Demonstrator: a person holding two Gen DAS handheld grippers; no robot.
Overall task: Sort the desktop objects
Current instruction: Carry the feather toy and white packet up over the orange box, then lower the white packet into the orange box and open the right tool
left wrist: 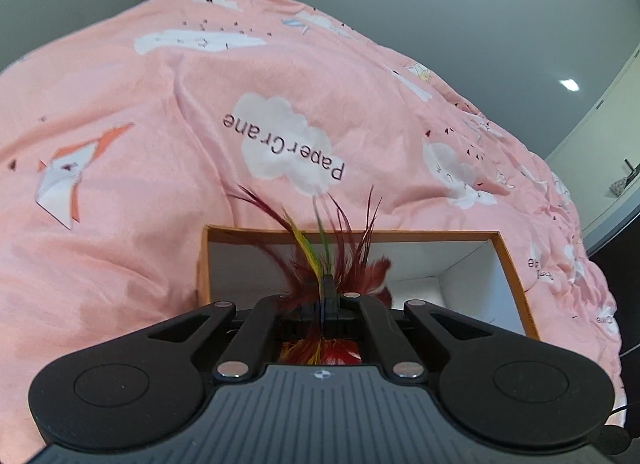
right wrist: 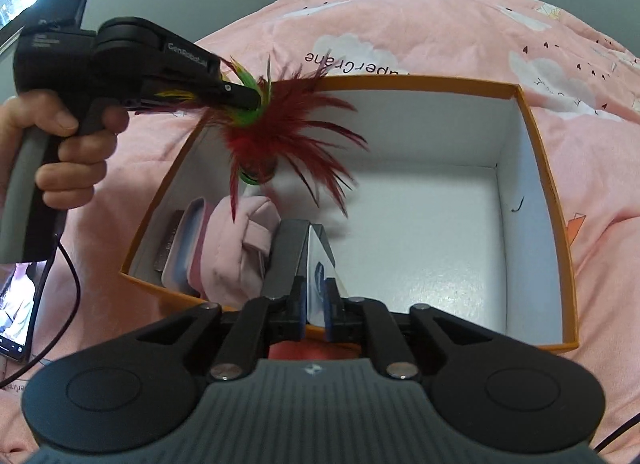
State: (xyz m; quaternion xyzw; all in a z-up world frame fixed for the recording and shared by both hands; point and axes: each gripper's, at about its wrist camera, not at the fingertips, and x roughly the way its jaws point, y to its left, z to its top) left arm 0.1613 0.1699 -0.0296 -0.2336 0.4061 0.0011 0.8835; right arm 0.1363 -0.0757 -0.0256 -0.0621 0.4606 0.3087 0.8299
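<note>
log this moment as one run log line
left tongs: shut on feather shuttlecock, above box | right tongs: around card, grip unclear | in box: pink pouch

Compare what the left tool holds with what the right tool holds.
The left tool grips a feather shuttlecock, fluffy red, green and yellow; the right tool has a flat, stiff, glossy card-like item between its pads. The shuttlecock hangs high above the orange box; the card sits low inside it. Both are over the box.

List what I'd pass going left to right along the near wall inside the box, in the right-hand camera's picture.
Dark flat bar → pale blue-and-pink case → pink plush item → dark-and-white card between the right gripper's jaws → bare white floor of the box.
</note>
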